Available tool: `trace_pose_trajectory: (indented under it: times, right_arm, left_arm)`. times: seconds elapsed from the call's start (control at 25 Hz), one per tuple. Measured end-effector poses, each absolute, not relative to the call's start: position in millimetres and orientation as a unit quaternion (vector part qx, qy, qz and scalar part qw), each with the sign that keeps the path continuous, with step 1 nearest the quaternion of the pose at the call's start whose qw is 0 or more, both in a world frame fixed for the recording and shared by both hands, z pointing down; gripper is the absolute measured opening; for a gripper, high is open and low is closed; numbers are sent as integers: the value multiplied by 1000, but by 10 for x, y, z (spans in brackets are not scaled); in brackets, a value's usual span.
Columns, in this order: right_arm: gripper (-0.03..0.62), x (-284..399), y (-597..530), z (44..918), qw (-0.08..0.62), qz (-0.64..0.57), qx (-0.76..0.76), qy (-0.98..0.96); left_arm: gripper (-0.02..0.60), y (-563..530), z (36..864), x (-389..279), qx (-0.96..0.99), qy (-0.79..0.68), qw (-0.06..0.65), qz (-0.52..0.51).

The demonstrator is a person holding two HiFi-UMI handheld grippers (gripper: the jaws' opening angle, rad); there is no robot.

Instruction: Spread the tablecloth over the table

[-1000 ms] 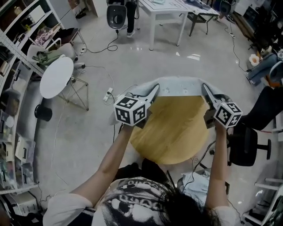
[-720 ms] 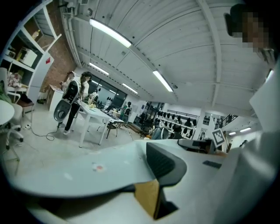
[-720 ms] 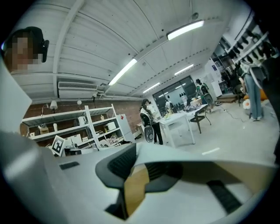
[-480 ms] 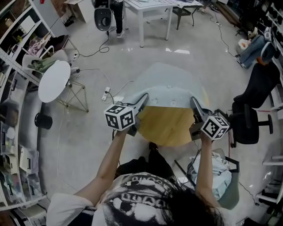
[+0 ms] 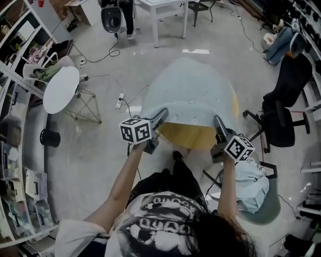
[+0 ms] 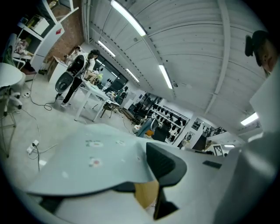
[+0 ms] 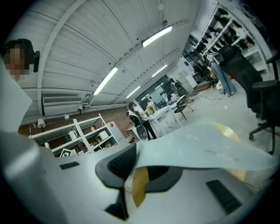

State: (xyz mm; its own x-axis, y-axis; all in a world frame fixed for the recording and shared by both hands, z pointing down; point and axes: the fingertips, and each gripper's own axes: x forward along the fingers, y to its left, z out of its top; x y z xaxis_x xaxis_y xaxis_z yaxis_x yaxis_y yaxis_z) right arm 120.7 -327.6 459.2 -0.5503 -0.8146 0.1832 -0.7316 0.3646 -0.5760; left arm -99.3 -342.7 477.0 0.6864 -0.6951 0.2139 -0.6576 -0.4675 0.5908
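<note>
A pale blue-grey tablecloth (image 5: 193, 90) lies over most of a round wooden table (image 5: 193, 134), which shows as a bare strip at the near side and a sliver at the right rim. My left gripper (image 5: 163, 114) is shut on the cloth's near left edge. My right gripper (image 5: 218, 122) is shut on its near right edge. In the left gripper view the tablecloth (image 6: 87, 162) runs between the jaws, with table wood (image 6: 146, 194) below. The right gripper view shows the tablecloth (image 7: 205, 148) pinched the same way above the wood (image 7: 140, 188).
A white round side table (image 5: 61, 89) stands at the left beside shelves (image 5: 15, 150). Cables (image 5: 123, 103) trail on the floor. A black office chair (image 5: 281, 123) is at the right, a light bag (image 5: 253, 188) by my right arm. A white table (image 5: 160, 7) stands far back.
Both grippers have drawn back toward me and lower, dragging the cloth across the table. Much less bare wood shows than a second ago.
</note>
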Motion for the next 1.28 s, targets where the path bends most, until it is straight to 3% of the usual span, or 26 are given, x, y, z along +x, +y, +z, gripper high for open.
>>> trace_pose_trajectory:
  times: [0.76, 1.28]
  right_arm:
    - [49, 1278, -2340, 5234, 46, -357, -514, 779]
    - [34, 1446, -2102, 6272, 25, -426, -538, 727]
  left_arm:
    - [72, -2811, 5539, -860, 837, -376, 398, 4]
    - [67, -2646, 6430, -702, 813, -373, 430, 121]
